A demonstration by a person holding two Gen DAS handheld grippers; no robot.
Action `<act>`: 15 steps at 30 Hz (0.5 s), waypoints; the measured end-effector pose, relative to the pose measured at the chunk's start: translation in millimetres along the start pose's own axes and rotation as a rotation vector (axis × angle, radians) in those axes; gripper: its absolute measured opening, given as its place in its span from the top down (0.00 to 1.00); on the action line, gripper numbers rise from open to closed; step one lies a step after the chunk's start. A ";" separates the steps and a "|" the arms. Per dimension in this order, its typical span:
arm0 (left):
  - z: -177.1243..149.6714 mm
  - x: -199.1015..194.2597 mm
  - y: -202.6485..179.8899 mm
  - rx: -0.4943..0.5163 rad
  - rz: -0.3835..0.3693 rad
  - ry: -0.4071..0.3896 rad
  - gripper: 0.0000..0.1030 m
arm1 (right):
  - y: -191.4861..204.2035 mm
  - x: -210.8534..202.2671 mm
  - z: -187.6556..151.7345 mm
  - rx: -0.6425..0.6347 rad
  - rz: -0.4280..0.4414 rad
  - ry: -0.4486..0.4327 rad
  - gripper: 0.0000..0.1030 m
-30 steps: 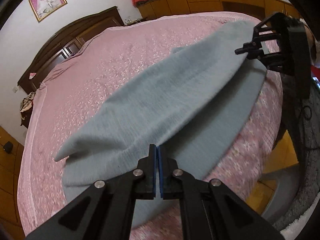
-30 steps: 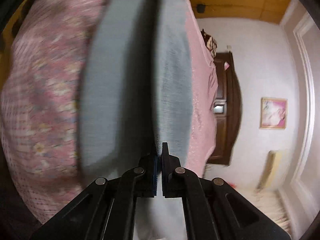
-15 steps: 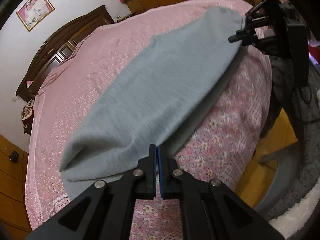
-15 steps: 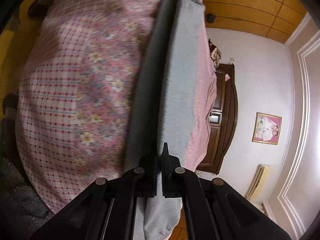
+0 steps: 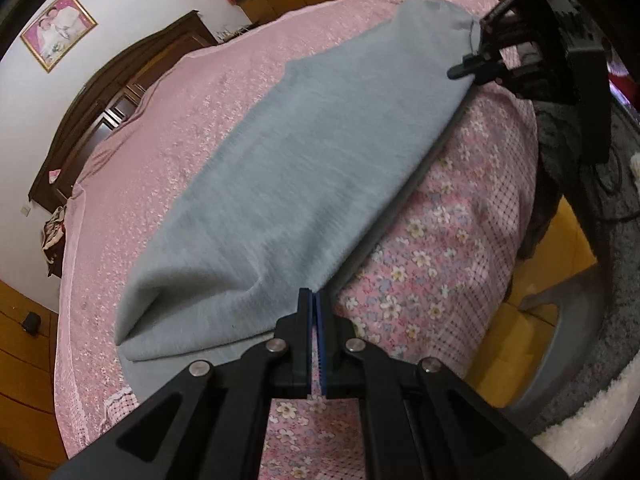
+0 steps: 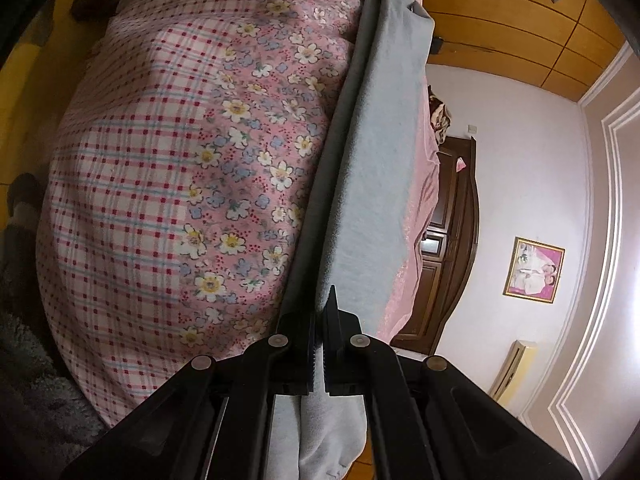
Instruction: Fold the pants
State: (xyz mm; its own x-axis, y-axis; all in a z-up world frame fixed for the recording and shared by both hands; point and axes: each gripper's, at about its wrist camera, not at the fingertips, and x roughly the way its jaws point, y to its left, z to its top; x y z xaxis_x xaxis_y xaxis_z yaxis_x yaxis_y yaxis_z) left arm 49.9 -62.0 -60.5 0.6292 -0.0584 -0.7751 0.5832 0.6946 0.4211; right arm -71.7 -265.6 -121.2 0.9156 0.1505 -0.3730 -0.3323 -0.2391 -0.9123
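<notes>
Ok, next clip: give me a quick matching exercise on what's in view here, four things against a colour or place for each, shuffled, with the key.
Things:
1. pants
2. bedspread
3. framed picture
4. left gripper

Descriptions:
A. on the white wall
B. grey, stretched along the bed's edge
C. pink, covering the bed
D. jaws shut on one end of the grey cloth

Pairs: 1-B, 2-C, 3-A, 4-D

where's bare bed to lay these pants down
Free: the pink bedspread between the grey pants and the dark headboard. Crowded: the floral near edge, where both hand-held grippers pinch the pants.
</notes>
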 end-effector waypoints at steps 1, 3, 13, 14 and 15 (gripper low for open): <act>-0.6 -0.1 -0.4 -0.006 -0.006 -0.002 0.99 | 1.8 0.1 0.3 -0.003 0.001 -0.001 0.97; -2.3 1.5 1.5 -0.028 -0.028 0.002 0.99 | 7.9 -1.1 1.5 -0.015 0.006 -0.002 0.97; -12.8 1.0 -5.9 -0.008 -0.066 0.028 1.00 | 46.1 -3.6 4.8 -0.137 -0.104 0.030 0.96; -15.2 2.4 -10.5 0.009 -0.061 0.033 1.00 | 51.7 -3.4 4.5 -0.157 -0.124 0.033 0.96; -17.3 3.7 -14.8 0.025 -0.057 0.040 1.00 | 54.5 -4.5 4.2 -0.161 -0.132 0.032 0.96</act>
State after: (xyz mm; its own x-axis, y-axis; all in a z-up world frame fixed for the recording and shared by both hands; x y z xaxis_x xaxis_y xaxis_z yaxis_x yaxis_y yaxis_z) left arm 34.7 -60.2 -77.7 0.5742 -0.0685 -0.8159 0.6302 0.6731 0.3870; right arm -94.8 -275.3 -170.0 0.9562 0.1609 -0.2446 -0.1713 -0.3701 -0.9131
